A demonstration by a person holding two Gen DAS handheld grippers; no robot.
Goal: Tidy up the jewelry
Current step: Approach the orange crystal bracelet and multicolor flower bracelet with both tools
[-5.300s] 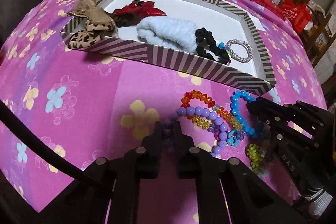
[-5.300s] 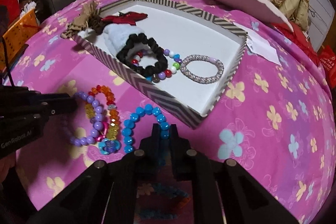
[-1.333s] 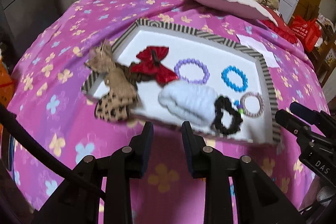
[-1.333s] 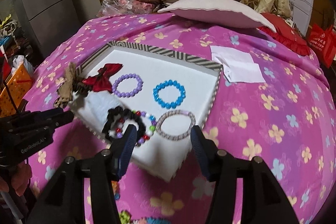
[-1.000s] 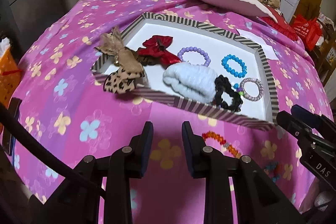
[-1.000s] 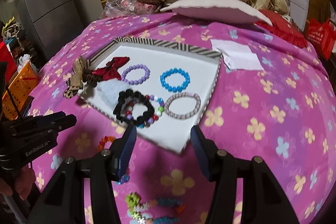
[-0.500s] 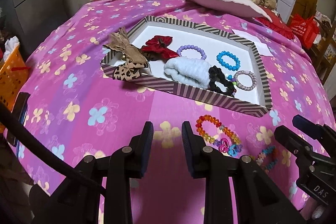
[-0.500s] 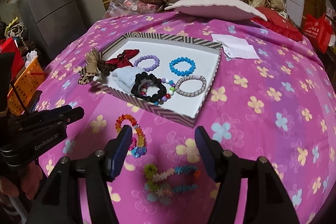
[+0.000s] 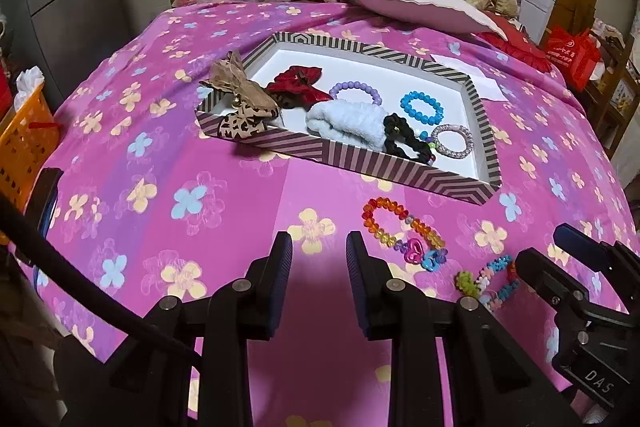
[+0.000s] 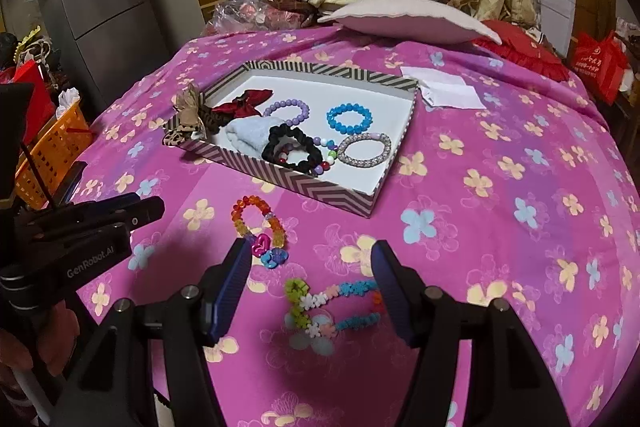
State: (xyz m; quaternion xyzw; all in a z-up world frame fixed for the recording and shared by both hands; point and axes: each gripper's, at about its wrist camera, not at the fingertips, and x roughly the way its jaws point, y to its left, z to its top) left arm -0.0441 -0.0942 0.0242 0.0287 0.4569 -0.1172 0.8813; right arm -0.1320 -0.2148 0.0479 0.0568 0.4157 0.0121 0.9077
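Bracelets (image 10: 259,227) lay lower centre below the striped tray (image 10: 320,189); we saw both grippers (image 9: 319,263) (image 10: 308,277) open, empty.

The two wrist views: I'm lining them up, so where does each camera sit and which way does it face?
Left wrist: on the left gripper, angled down over the bedspread toward the tray; its open fingers show, the right gripper at right.
Right wrist: on the right gripper, facing the same way; its open fingers show, the left gripper and a hand at left.
Shared: tray, orange bracelet, flower bracelet.
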